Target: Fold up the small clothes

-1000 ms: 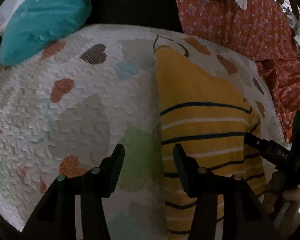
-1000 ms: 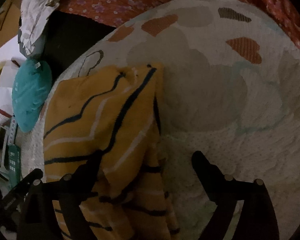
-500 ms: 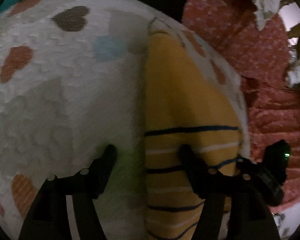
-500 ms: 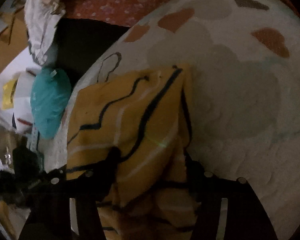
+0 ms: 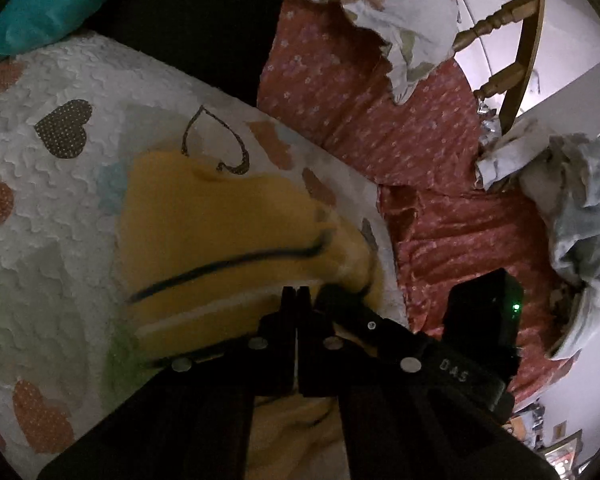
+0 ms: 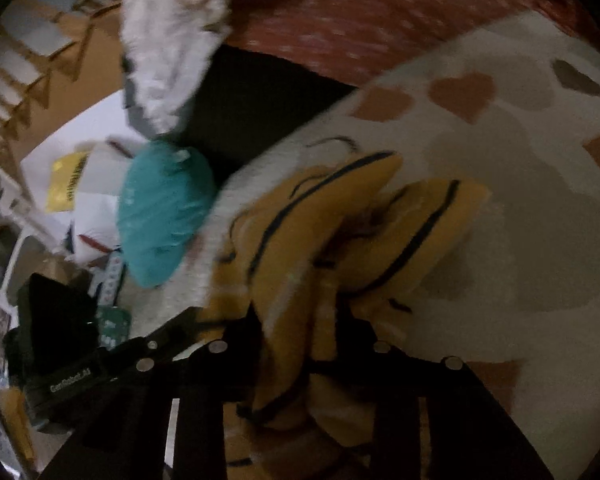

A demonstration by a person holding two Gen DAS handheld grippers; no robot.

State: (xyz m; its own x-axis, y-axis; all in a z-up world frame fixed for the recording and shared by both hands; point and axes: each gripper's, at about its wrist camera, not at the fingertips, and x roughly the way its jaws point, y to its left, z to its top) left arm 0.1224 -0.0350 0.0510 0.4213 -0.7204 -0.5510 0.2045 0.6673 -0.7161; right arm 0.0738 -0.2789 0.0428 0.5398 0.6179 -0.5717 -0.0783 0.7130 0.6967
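A small yellow sweater [image 5: 220,216] with dark and white stripes lies on a white quilt [image 5: 52,208] printed with hearts. My left gripper [image 5: 296,296] is shut on the sweater's near edge, fingers pressed together. In the right wrist view the sweater [image 6: 340,232] is bunched and lifted in folds off the quilt [image 6: 540,208]. My right gripper [image 6: 304,320] is shut on a thick bunch of it. The other gripper's body [image 5: 480,320] shows at the right of the left wrist view.
A teal pillow [image 5: 48,4] lies at the quilt's far edge; it also shows in the right wrist view [image 6: 164,212]. A red floral sheet [image 5: 380,112] borders the quilt. Crumpled pale clothes [image 5: 572,216] and a wooden chair [image 5: 516,48] stand beyond.
Both grippers went from open to closed on the sweater's near edge. The sweater lifted and bunched up from lying flat.
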